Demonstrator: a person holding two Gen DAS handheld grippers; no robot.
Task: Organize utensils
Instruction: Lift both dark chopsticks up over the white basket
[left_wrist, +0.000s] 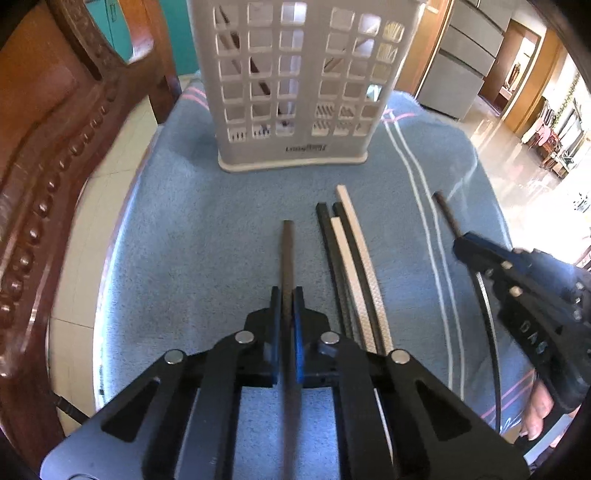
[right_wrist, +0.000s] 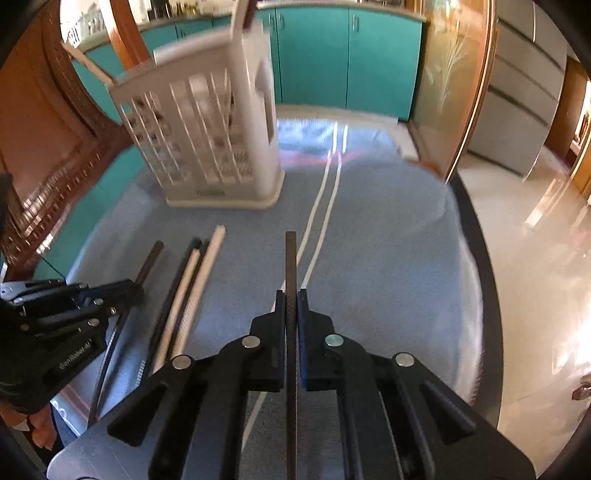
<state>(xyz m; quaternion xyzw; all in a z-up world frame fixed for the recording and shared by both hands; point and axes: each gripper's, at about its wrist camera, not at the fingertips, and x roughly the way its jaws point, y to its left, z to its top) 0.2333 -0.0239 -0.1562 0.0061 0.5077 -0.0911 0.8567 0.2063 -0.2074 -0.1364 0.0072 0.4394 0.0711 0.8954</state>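
My left gripper is shut on a dark chopstick that points forward over the blue towel. My right gripper is shut on another dark chopstick. Each gripper shows in the other's view, the right one and the left one. Between them several black and white chopsticks lie side by side on the towel; they also show in the right wrist view. A white lattice utensil holder stands upright at the far end, with a few sticks inside; it shows in the right wrist view too.
A carved wooden chair back stands close on the left of the table. The table's dark rim drops to a shiny tiled floor on the right. Teal cabinets stand beyond the table.
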